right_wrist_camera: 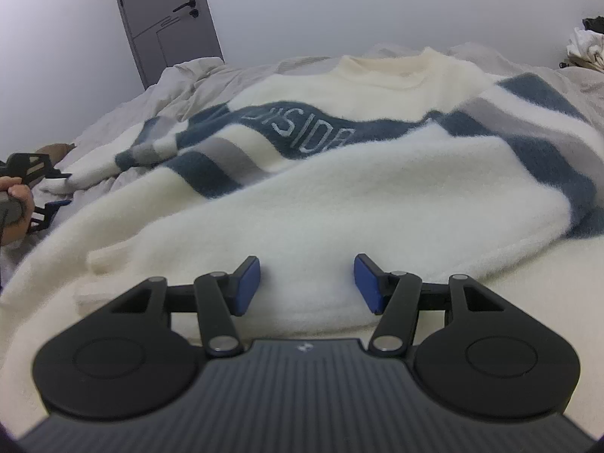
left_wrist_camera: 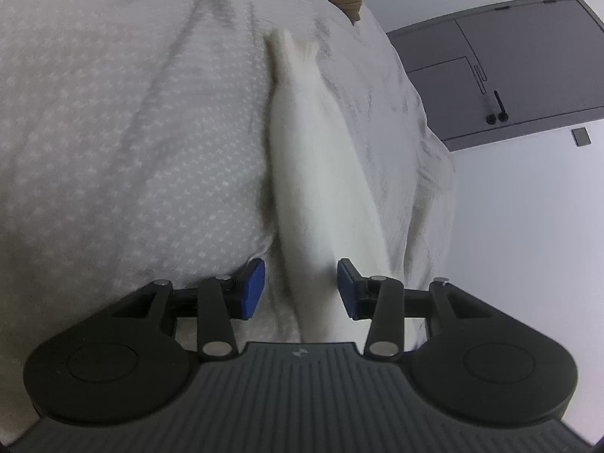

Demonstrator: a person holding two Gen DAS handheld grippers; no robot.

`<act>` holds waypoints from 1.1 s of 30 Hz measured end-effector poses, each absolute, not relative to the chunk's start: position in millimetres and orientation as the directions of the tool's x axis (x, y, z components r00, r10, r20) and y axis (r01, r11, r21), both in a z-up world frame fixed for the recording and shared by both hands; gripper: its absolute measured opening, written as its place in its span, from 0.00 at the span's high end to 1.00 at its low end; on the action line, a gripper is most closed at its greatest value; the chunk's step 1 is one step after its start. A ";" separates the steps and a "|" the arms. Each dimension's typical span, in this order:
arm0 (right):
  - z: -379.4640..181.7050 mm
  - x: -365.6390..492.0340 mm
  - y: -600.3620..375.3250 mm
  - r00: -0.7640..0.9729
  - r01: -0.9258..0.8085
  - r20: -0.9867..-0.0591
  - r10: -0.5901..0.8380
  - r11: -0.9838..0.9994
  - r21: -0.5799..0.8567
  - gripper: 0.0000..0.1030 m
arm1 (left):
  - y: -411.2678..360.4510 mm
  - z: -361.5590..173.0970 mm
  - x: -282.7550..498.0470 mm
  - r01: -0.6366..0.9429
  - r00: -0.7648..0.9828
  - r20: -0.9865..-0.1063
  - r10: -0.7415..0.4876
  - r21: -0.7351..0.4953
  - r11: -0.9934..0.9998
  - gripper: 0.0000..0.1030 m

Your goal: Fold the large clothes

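Fuzzy sweater [right_wrist_camera: 339, 196] lies flat, collar [right_wrist_camera: 389, 66] pointing toward the far wall.

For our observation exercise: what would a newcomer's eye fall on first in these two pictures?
First, the fluffy white sweater with blue and grey stripes, spread across the bed. Next, the right gripper, open just above its hem, and the left gripper, open around a white sleeve. A grey door stands behind.
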State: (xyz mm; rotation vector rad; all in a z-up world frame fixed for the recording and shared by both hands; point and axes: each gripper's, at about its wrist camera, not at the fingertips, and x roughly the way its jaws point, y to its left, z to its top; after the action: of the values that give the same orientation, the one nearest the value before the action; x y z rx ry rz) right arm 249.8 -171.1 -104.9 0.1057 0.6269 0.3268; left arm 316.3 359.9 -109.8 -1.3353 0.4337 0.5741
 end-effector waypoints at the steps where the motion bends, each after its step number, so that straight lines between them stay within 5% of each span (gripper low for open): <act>1: -104.7 249.9 -171.4 0.759 -0.267 -0.559 0.333 0.943 0.198 0.44 | 360.7 -109.3 322.0 -0.623 0.782 -0.606 0.149 -0.767 0.154 0.53; 8: -103.6 251.1 -176.0 0.751 -0.270 -0.561 0.348 0.938 0.219 0.45 | 361.2 -101.8 367.3 -0.666 0.745 -0.606 0.280 -0.705 0.244 0.55; 12: -104.9 253.9 -177.9 0.752 -0.274 -0.557 0.353 0.936 0.222 0.45 | 375.3 -92.8 387.6 -0.722 0.691 -0.639 0.339 -0.633 0.278 0.87; 14: -105.3 255.4 -177.0 0.757 -0.277 -0.553 0.347 0.938 0.209 0.45 | 372.4 -81.3 395.8 -0.745 0.667 -0.649 0.366 -0.582 0.325 0.90; 20: -103.5 258.7 -173.4 0.764 -0.280 -0.550 0.337 0.941 0.188 0.45 | 310.4 -12.4 422.6 -0.680 0.708 -0.509 0.489 -0.305 0.667 0.91; 33: -74.3 240.1 -201.9 0.829 -0.215 -0.471 0.303 0.949 0.232 0.45 | 132.1 150.0 390.1 -0.242 0.955 -0.204 0.215 -0.117 0.963 0.92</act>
State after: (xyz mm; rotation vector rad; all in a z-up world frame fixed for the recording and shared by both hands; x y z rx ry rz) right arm 240.1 -201.9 -74.3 0.1725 0.5267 0.2762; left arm 390.1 132.1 150.0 -0.1416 0.1916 0.2328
